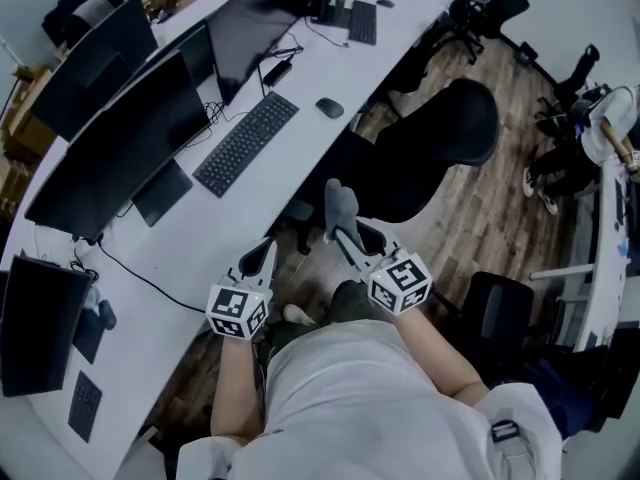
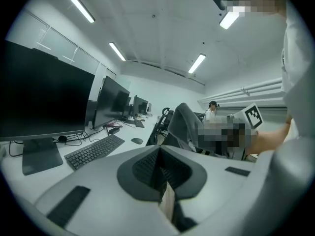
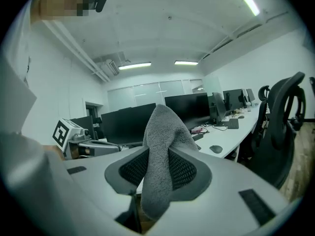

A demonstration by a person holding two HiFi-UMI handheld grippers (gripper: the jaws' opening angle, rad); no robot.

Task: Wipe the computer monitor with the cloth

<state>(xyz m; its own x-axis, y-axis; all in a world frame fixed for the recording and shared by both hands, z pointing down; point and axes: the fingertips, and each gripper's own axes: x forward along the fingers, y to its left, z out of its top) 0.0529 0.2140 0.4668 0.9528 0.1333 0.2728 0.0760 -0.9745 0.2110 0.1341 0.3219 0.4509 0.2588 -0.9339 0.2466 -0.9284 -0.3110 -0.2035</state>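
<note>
A black keyboard (image 1: 246, 143) lay midway across the long white desk (image 1: 200, 243), a dark mouse (image 1: 329, 108) just off its far end near the desk's front edge, a second keyboard (image 1: 362, 21) farther along, and a black office chair (image 1: 445, 133) stood on the wood floor (image 1: 485, 223) beside that edge.

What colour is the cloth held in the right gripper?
Grey. The cloth shows best in the right gripper view.

The cloth (image 3: 165, 132) hides its lower end inside the right gripper (image 3: 158, 171); the monitor (image 2: 44, 97) at far left is cut off.
</note>
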